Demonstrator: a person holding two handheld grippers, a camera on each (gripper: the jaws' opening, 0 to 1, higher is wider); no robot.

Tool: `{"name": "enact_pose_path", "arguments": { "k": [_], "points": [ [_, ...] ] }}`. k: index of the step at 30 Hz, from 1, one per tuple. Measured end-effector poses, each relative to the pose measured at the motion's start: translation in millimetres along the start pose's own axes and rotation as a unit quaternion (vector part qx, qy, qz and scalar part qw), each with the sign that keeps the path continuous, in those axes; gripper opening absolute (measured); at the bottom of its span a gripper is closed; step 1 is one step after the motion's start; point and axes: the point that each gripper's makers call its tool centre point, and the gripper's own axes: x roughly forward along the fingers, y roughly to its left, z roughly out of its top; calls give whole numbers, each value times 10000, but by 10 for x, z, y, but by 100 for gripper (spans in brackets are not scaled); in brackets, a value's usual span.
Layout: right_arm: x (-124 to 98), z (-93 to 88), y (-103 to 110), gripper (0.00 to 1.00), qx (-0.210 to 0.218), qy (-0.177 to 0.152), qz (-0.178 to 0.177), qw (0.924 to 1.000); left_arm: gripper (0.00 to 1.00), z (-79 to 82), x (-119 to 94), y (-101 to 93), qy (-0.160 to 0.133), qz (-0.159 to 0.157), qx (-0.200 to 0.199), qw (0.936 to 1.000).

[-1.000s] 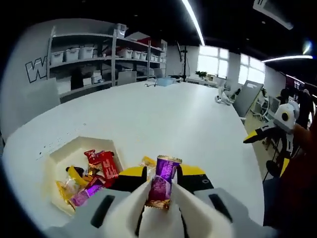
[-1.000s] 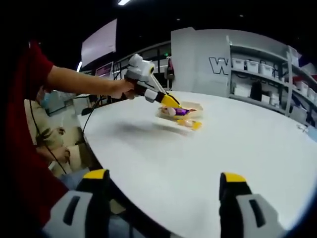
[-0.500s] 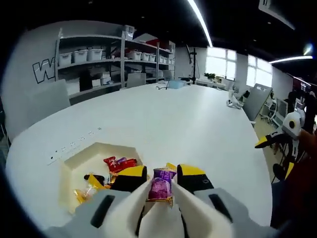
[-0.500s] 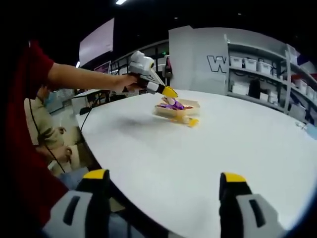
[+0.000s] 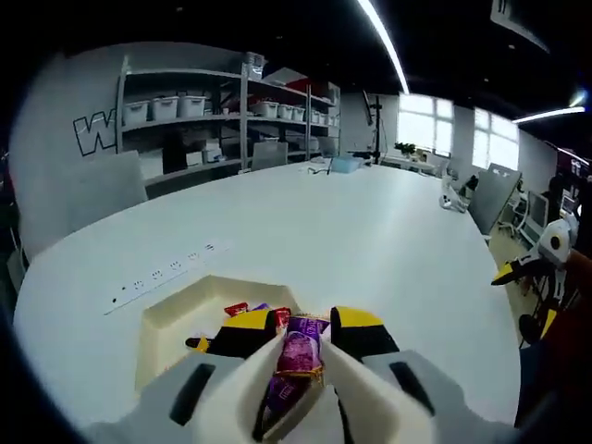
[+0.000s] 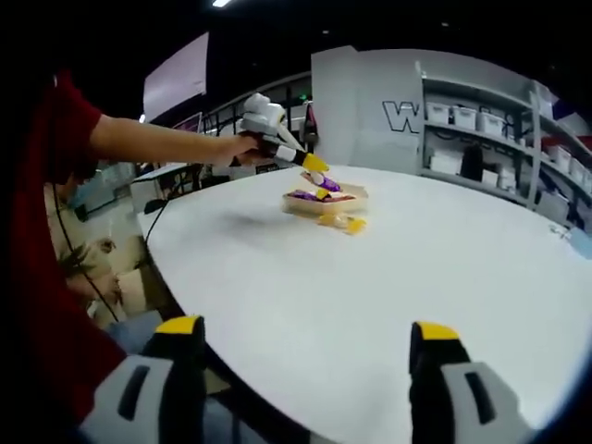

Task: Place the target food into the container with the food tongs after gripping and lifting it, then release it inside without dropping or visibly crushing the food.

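Purple, shiny wrapped candy (image 5: 298, 353) sits uncrushed, pinched by left gripper (image 5: 301, 326); right gripper (image 6: 305, 338) fingers apart.

In the left gripper view, the left tool (image 5: 298, 344) and its white tongs (image 5: 277, 393) cover the near side of the tray (image 5: 176, 310), so most of the sweets (image 5: 242, 310) inside stay hidden. The lower end of the purple candy (image 5: 294, 359) sinks out of sight between the tong blades. In the right gripper view, the tray (image 6: 326, 202) is too small to tell its contents apart, and the yellow piece (image 6: 342, 223) beside it on the surface (image 6: 370, 287) cannot be identified.
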Motion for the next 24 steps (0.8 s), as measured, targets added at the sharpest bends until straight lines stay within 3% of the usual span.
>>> {"name": "enact_pose_path", "arguments": {
  "k": [4,6,8,14,17,20,22,24],
  "points": [
    [-1,-7,-20,91,22,9,-23,10000,25,36,13,184,-110,455,373,9982],
    [2,-7,-28,91,15,9,-35,10000,25,-11,31,195,-21,441,101,9990],
    [8,-9,-31,91,20,26,-32,10000,25,-30,19,202,-2,452,319,9985],
    [28,6,-39,91,-8,32,-16,10000,26,-54,-16,131,9,367,287,9989],
    [50,3,-30,91,-13,40,7,10000,27,-242,54,35,312,276,607,9973],
    [59,-12,-12,91,8,44,27,10000,27,-272,93,93,302,411,754,9958],
    [56,-34,-11,91,16,72,21,10000,27,-277,118,162,313,461,549,9969],
    [47,-51,-27,91,44,78,4,10000,27,-269,144,255,304,604,598,9959]
  ]
}}
